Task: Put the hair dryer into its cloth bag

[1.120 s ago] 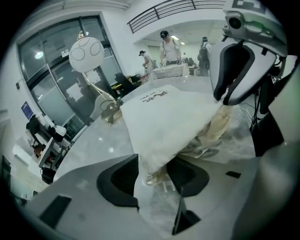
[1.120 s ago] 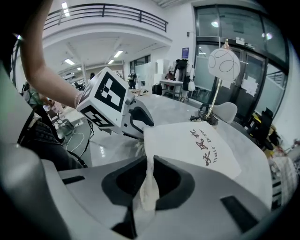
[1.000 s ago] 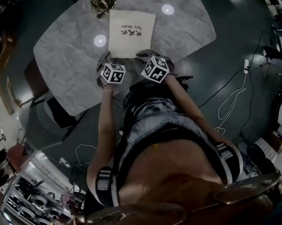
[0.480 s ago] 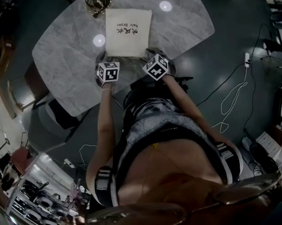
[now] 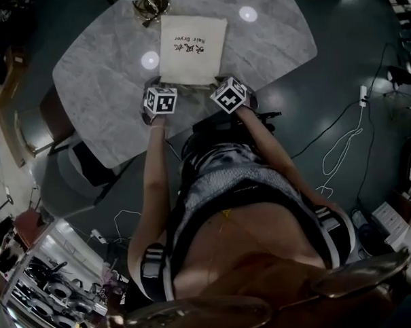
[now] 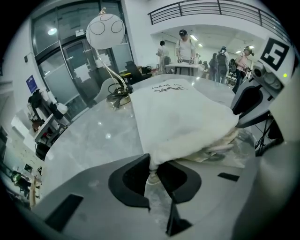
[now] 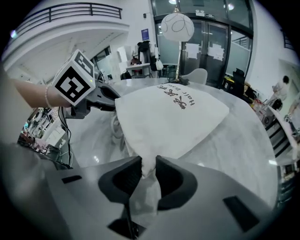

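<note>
Cloth bag (image 5: 190,48): lies printed face up on the table (image 5: 100,83), far edge just short of the lamp (image 5: 149,4), near edge on the side away from the lamp. Hair dryer: not identifiable in any view. Something pale and crumpled shows under the lifted near edge in the left gripper view; cannot tell what it is. Risks, as judged: each hold takes only a small bite of corner cloth, so a pull could slip it free. If both layers are caught together, the mouth will not open. A tug toward the lamp could push the bag into its base. Left gripper (image 6: 152,169): jaws have just been closing and are now almost together, pinching the corner of the edge farthest from the lamp. Right gripper (image 7: 149,172): jaws have likewise been closing but stand wider, with bunched cloth from that edge's other corner filling the gap.
</note>
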The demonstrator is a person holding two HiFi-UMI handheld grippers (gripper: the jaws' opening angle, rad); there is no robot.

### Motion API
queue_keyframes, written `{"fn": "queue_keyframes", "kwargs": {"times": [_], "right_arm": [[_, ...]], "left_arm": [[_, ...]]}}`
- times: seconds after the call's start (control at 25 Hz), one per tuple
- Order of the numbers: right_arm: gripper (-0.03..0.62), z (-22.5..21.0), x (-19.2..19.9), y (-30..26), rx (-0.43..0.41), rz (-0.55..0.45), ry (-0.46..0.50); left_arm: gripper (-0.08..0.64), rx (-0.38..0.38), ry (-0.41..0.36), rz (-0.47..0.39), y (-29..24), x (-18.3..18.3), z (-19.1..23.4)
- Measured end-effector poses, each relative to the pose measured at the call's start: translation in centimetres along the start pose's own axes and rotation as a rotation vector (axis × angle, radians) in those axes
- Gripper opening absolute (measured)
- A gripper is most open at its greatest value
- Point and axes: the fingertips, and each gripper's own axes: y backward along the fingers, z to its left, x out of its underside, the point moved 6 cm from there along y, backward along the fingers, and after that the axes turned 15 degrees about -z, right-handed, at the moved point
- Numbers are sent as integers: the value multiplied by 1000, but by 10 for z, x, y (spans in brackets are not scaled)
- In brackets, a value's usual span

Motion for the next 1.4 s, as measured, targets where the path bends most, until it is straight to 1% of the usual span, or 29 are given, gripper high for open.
{"fn": "queue_keyframes", "kwargs": {"times": [0.16,0.24,0.36,0.48,0.6,0.64,0.8,0.96,1.12,1.4], "right_arm": [[121,-3,-4,1,-18,15,9],[115,-4,-9,4,-29,0,18],[112,-8,-18,10,-39,-38,26],[109,-16,-31,22,-34,-74,37],[109,-20,-42,34,-31,-87,50],[107,-22,-45,38,-31,-91,53],[107,-28,-52,46,-42,-114,57],[106,-30,-62,57,-55,-142,56],[104,-37,-76,67,-80,-192,67],[100,-50,-101,84,-129,-273,71]], "left_arm": [[43,14,7,32,2,0,-1],[41,21,34,32,7,-2,0],[41,37,121,20,20,-11,4],[41,41,180,14,35,-23,9],[41,107,280,-3,46,-31,1],[41,120,301,-6,49,-34,-1],[41,136,325,-12,61,-45,-3],[41,148,376,-29,70,-53,-4],[41,151,404,-53,79,-64,-3],[41,157,492,-104,97,-80,-4]]}}
